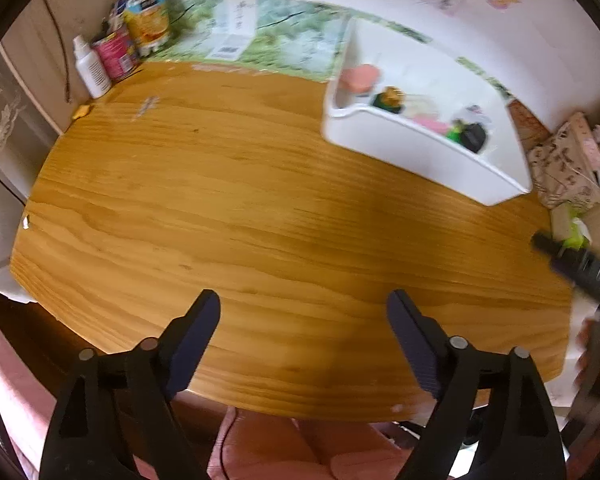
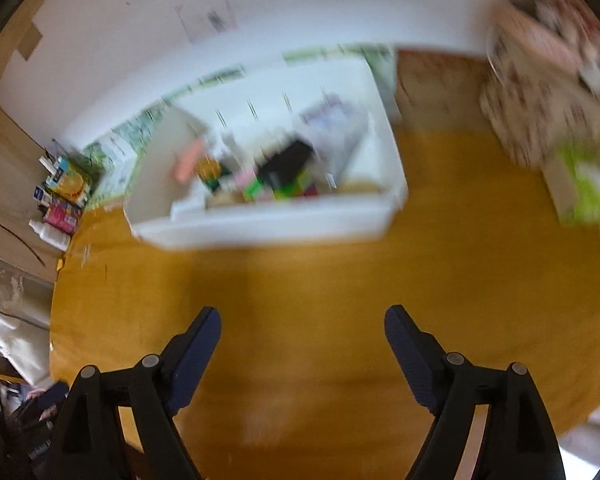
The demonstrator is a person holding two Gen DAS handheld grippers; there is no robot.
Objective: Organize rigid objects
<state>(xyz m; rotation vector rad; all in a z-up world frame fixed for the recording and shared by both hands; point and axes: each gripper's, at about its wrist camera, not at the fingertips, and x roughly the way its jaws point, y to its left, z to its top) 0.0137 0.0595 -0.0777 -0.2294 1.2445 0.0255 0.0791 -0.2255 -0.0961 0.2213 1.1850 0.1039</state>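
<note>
A lived-in home room is showing here: a rounded wooden worktop [image 1: 260,208] is standing against a white wall, with a white plastic bin [image 1: 420,148] of small household items sitting on it and bottles and cartons [image 1: 116,48] crowding its far-left corner.

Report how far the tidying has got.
Looks mostly done: small items sit inside the white bin, and the middle of the wooden table is bare. In hand: nothing; left gripper and right gripper are both open and empty. Left: apparently nothing on the bare tabletop.
</note>
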